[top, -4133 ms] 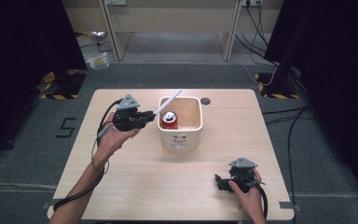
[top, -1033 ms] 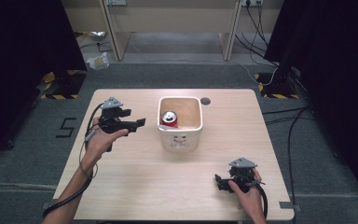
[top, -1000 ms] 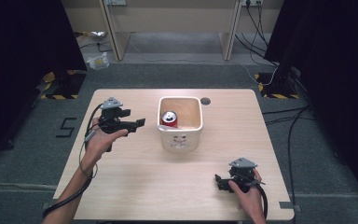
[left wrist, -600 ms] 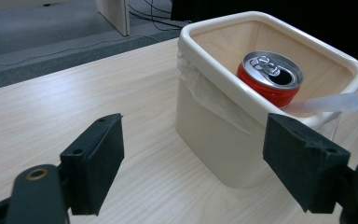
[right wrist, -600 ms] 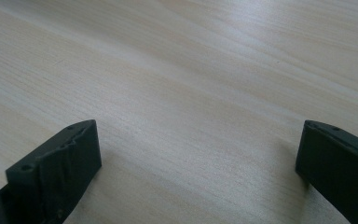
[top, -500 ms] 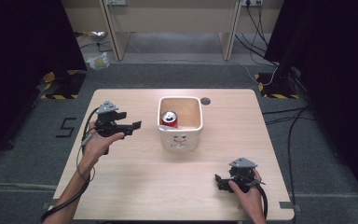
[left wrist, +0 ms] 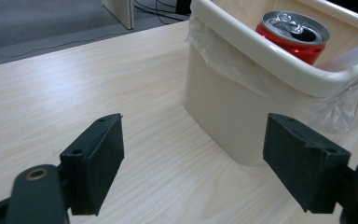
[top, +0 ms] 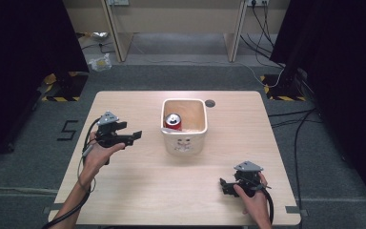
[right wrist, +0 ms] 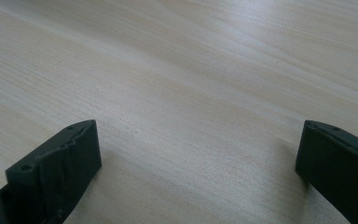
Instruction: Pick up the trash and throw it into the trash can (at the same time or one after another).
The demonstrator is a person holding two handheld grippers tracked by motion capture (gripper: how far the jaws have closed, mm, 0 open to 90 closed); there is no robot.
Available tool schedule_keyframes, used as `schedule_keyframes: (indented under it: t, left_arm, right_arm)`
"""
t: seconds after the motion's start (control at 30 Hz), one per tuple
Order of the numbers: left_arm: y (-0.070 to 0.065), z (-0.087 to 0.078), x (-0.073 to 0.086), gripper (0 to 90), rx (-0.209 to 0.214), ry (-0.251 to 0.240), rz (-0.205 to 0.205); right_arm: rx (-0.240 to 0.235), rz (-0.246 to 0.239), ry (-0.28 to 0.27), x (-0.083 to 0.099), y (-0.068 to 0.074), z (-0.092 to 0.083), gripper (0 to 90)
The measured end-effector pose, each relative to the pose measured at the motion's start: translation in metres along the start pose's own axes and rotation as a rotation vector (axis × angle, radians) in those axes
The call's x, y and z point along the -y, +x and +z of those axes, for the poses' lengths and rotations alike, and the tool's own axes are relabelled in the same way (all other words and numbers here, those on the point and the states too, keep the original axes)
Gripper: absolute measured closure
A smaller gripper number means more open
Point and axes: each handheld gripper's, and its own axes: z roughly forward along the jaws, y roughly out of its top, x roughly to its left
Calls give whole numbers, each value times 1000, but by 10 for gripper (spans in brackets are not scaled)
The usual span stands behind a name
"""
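In the high view, a cream bin was seen standing at the middle of the far half of the tabletop, with a red can upright inside it, against its left wall. With the can already lodged in the bin and nothing else loose on the tabletop, the disposal work was judged to be done or nearly so; only a withdrawal of the hands appeared to be left. The left claw was held above the tabletop, left of the bin and apart from it, jaws aimed toward the bin, the left hand wrapped beneath the body and the forearm stretched in from the bottom edge. The right claw was seen low at the near right part of the tabletop, well apart from the bin, jaws pointed leftward, gripped by the right hand. In the left gripper view, the jaws were spread wide with nothing between them; the bin, lined with clear plastic film, stood ahead, and the opened top of the can was visible over its rim. In the right gripper view, the jaws were likewise spread wide and empty, close above bare wood.
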Motion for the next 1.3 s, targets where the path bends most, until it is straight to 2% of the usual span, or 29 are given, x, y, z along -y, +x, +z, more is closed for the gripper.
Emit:
schedule_keyframes:
  t: [0.87,1.3]
  left_arm:
    - [-2,1,34,198,11,-3,6]
    - [1,-4,52,198,9,-4,1]
  right_arm:
    - [0,-1,-1,0,0,0,2]
    - [0,-1,-1,0,0,0,2]
